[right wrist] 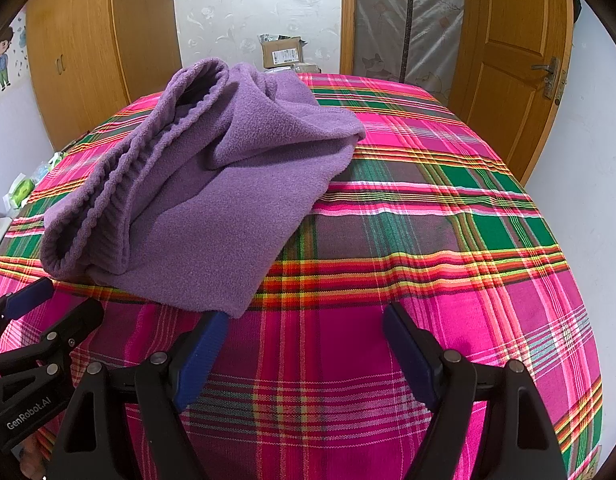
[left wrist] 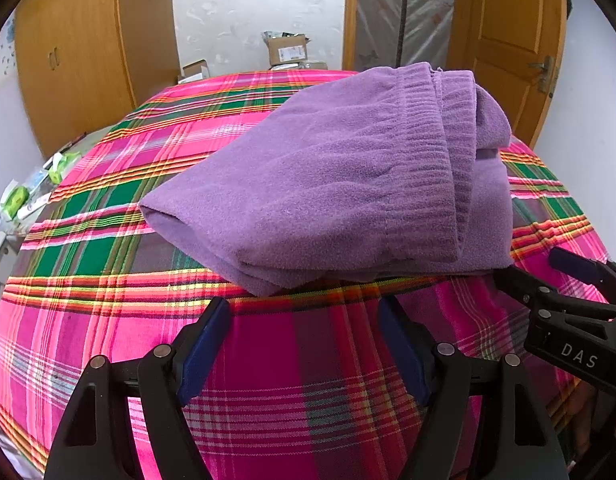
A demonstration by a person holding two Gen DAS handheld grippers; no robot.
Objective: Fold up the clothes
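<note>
Purple fleece pants (left wrist: pixel 340 184) are sitting loosely bundled on the plaid bedspread (left wrist: pixel 292 380), and both grippers (left wrist: pixel 304 344) (right wrist: pixel 304 354) are hovering wide open, gripping nothing. The layers are looking puffy, so pinching just the top one is probably risking the whole bundle flopping apart.

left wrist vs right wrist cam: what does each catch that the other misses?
Left wrist only: the folded side of the purple garment, with its ribbed waistband lying flat, and the right gripper entering from the right, marked DAS.

Right wrist only: the open mouth of the waistband, a cartoon wall sticker, and the left gripper entering from the left, marked GenRobot.AI.

Both: the garment lying on the plaid bedspread, both grippers open and holding nothing, the cardboard box, the wooden door and the wardrobe.
</note>
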